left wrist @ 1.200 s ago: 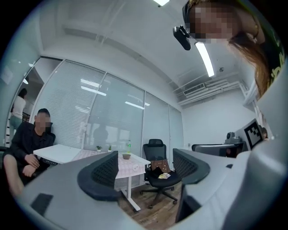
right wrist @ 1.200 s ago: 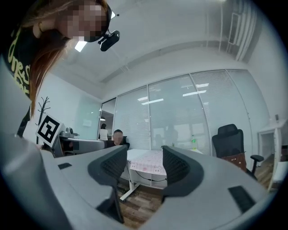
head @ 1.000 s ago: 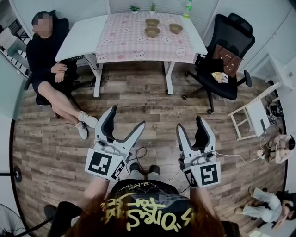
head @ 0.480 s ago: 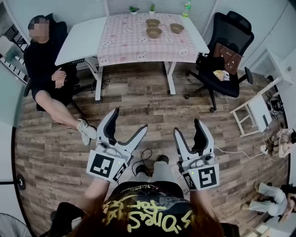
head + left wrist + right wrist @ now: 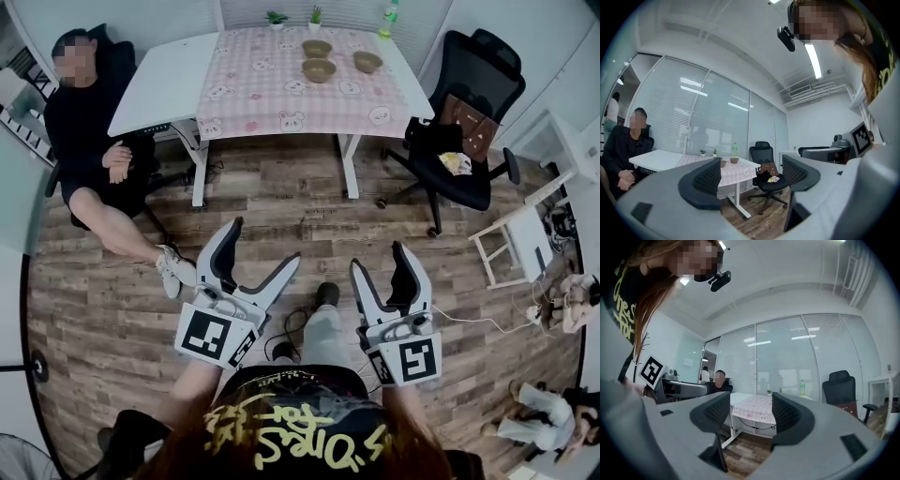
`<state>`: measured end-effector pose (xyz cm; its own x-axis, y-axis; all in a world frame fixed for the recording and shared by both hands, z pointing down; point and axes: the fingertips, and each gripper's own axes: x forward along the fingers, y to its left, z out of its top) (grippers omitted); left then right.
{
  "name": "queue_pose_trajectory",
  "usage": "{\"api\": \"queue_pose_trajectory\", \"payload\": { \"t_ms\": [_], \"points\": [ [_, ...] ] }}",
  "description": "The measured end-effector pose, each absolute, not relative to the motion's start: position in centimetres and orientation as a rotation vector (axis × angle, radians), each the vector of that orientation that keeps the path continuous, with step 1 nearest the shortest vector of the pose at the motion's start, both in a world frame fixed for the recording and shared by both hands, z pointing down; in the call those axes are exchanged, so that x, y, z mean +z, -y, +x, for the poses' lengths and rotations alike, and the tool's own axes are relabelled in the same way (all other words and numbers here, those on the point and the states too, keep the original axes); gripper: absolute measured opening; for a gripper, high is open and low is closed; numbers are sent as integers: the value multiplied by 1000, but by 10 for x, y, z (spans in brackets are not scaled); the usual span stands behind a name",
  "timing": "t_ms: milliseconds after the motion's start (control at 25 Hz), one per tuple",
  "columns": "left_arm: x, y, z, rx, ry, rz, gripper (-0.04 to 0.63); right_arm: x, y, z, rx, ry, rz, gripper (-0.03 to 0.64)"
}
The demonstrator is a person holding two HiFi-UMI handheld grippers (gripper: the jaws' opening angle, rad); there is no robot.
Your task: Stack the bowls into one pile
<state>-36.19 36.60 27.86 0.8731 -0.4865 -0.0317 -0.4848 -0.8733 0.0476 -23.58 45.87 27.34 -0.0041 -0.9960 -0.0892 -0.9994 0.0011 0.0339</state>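
Observation:
Three brown bowls stand apart on the pink checked tablecloth [image 5: 281, 89] of a far table: one at the back [image 5: 317, 48], one in front of it [image 5: 319, 69], one to the right [image 5: 367, 62]. Two of the bowls [image 5: 734, 160] show small in the left gripper view. My left gripper [image 5: 262, 244] [image 5: 752, 180] is open and empty, held level over the wooden floor, far short of the table. My right gripper [image 5: 380, 258] [image 5: 750, 416] is also open with nothing between its jaws, which have just been opening. In the right gripper view the table [image 5: 757, 411] shows, without the bowls.
A person [image 5: 94, 122] sits left of the table beside a white desk [image 5: 159, 80]. A black office chair [image 5: 459, 141] with a bag stands right of it. A small white stand [image 5: 511, 248] is further right. Cables [image 5: 291, 323] lie on the floor. Plants and a green bottle [image 5: 385, 19] line the table's far edge.
Both grippers have come a little forward toward the table with the walking person, and the table sits slightly nearer in view. The right jaws stand a bit wider.

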Motion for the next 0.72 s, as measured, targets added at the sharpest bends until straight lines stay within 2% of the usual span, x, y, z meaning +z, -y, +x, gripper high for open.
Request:
{"api": "queue_pose_trajectory", "payload": {
  "t_ms": [720],
  "points": [
    [258,-219,-228,-132,973,2970,411,258,-297,-88,120,-2320,-2081,262]
  ]
}}
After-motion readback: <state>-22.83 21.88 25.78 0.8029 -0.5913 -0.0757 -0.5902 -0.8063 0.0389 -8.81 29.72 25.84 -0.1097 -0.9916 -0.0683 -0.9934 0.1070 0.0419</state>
